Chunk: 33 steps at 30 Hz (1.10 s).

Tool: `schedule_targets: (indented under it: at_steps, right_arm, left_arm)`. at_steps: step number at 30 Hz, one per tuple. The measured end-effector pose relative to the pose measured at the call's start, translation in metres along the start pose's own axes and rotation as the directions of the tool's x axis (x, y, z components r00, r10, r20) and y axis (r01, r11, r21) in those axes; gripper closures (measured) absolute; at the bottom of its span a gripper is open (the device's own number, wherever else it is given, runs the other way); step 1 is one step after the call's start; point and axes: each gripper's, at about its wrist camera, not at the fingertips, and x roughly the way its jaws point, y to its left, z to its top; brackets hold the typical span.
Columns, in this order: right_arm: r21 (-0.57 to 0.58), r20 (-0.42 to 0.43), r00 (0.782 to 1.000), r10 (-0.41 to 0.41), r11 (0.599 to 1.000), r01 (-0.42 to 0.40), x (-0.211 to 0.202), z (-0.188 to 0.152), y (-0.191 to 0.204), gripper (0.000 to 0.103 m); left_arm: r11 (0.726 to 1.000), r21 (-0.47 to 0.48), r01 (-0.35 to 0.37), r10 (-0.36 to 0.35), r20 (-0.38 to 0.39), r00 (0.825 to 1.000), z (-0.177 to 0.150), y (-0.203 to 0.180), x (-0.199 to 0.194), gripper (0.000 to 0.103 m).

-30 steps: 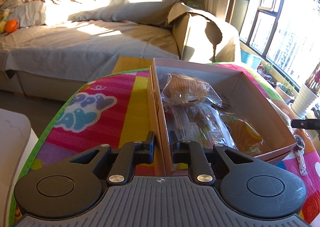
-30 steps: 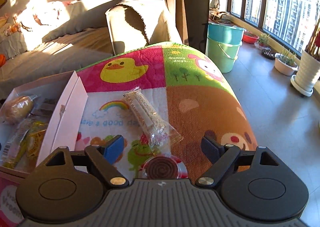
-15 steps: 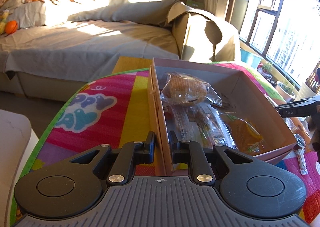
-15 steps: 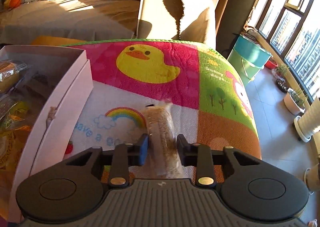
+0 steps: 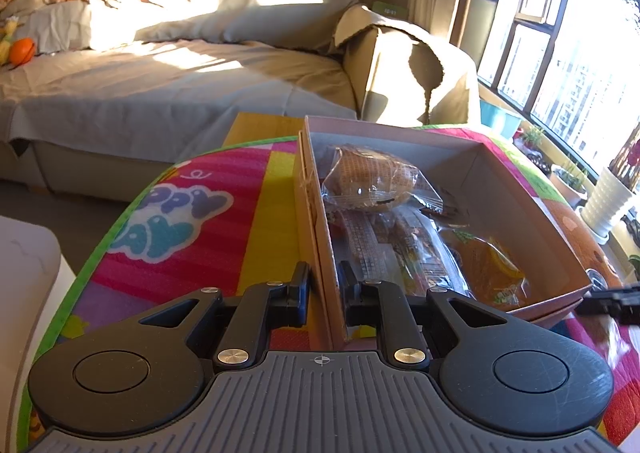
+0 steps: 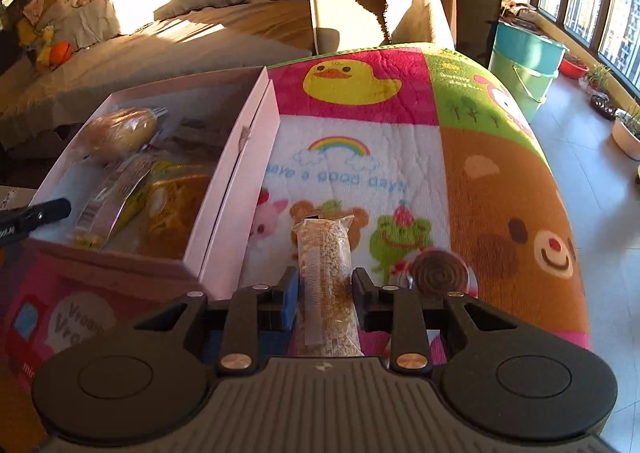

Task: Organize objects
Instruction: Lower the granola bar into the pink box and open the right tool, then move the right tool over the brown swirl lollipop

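Left gripper (image 5: pixel 323 285) was clamped on the near wall of the pink cardboard box (image 5: pixel 520 189), steadying it near the playmat's (image 5: pixel 192 253) far edge; wrapped snacks (image 5: pixel 372 181) filled it. Right gripper (image 6: pixel 325 287), jaws just closed, pinched a clear grain bar packet (image 6: pixel 326 257) beside the box (image 6: pixel 236 181); it likely needed lifting clear of the box wall before release.

Our left wrist view sits close behind the left claw (image 5: pixel 323 289), tilted down along the box's (image 5: pixel 532 209) near wall toward the sofa (image 5: pixel 160 93). Our right wrist view looks steeply down over the table's play mat (image 6: pixel 500 181). Both share that box (image 6: pixel 236 173) and the sofa (image 6: pixel 200 33).
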Motion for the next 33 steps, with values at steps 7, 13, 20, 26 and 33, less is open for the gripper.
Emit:
schedule_targets:
  at_steps: [7,13,20,26,33]
  right_arm:
    - [0.019,0.053,0.992,0.111,0.994,-0.112,-0.030,-0.025,0.003,0.059]
    - [-0.032,0.148,0.985,-0.083,0.996,0.089,-0.036,-0.017,-0.005,0.046]
    - [-0.037,0.127,0.990,-0.055,0.998,0.060,-0.026,-0.030,-0.003,0.047]
    - [0.016,0.146,0.963,-0.225,0.974,0.225,-0.004,-0.021,-0.022,0.041]
    - [0.053,0.114,0.971,-0.210,0.977,0.205,0.023,-0.014,-0.039,0.042]
  left_arm:
    - [1.000,0.001,-0.003,0.003,0.001,1.000,0.000,-0.001,0.000,0.086]
    - [1.000,0.008,-0.013,0.013,0.001,1.000,0.000,-0.003,0.002,0.086]
    - [1.000,0.008,-0.013,0.013,0.000,1.000,0.000,-0.004,0.002,0.086]
    - [1.000,0.008,-0.013,0.013,0.000,1.000,0.000,-0.004,0.002,0.086]
    - [1.000,0.009,-0.015,0.015,0.000,1.000,0.000,-0.004,0.002,0.086]
